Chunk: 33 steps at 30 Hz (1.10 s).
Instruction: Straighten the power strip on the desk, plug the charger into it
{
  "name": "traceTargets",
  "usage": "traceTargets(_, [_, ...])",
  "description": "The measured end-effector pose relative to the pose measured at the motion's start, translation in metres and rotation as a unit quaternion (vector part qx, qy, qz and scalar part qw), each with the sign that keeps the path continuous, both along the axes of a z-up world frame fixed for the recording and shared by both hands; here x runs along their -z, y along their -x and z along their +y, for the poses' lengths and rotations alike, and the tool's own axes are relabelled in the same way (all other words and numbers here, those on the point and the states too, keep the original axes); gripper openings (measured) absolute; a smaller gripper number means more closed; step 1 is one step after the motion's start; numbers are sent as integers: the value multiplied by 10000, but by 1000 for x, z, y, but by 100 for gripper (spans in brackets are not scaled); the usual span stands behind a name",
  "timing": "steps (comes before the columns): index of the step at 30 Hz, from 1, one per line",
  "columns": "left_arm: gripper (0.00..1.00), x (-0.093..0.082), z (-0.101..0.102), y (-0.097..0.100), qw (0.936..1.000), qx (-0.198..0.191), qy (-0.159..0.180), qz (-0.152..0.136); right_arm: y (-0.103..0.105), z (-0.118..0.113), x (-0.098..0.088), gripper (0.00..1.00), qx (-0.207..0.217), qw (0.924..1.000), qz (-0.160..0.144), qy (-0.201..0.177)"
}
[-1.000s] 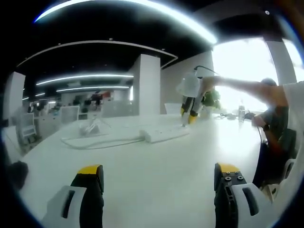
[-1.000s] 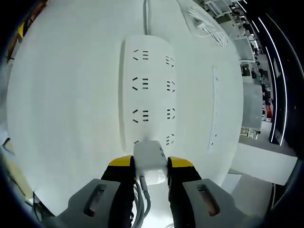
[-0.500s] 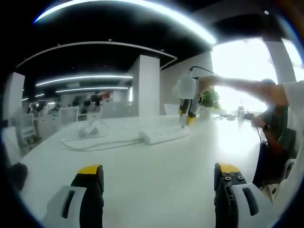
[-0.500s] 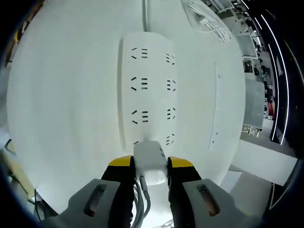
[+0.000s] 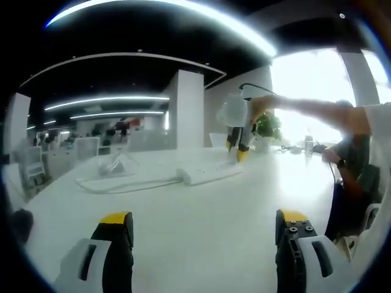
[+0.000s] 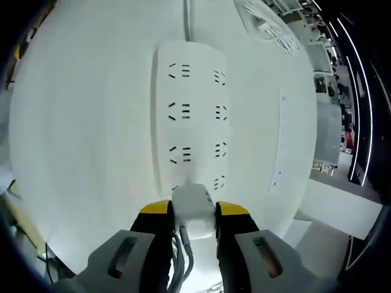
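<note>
Two tools differ: the right tool clamps the charger above the power strip, whose long axis runs toward twelve o'clock on the table; the left tool gapes empty.

Over the last second, left gripper view: the right gripper, at the far end of the power strip, has drifted slightly left and up in the picture. Much of that shift is shared by the strip and the coiled white cable, so the camera itself moved.

Right gripper view: the charger clamped between the jaws now sits a little lower against the power strip, its top edge closer to the nearest socket row.
</note>
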<state>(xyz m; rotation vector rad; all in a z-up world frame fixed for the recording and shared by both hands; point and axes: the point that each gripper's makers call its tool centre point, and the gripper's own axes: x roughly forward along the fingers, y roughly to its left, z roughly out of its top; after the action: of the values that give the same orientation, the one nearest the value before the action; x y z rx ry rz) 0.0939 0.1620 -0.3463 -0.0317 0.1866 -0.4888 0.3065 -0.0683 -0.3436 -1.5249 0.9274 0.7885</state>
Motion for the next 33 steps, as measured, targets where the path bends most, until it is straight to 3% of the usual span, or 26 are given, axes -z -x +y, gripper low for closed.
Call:
traceTargets(1, [99,0,0,0,10000,3,2,-1,3,1,1,24,-334,9991,153,234])
traceTargets(8, [99,3,5,0,10000,-61,-4,39,2,-5,1,24,-198,9994,266,-72])
traceTargets(15, [99,3,-1,1,10000,-5,-7,28,5,-7,1,24,-89,9997,214,30])
traceTargets(22, [99,3,3,4,10000,-41,-37,33,6,-7,-1,26,-94,9993,273,-246])
traceTargets(25, [99,2,5,4,10000,-83,-23,17,15,-5,2,32,-93,9973,567,-464])
traceTargets(33, [99,0,4,7,10000,-50,-9,-17,14,-6,-6,42,-241,9974,438,-523])
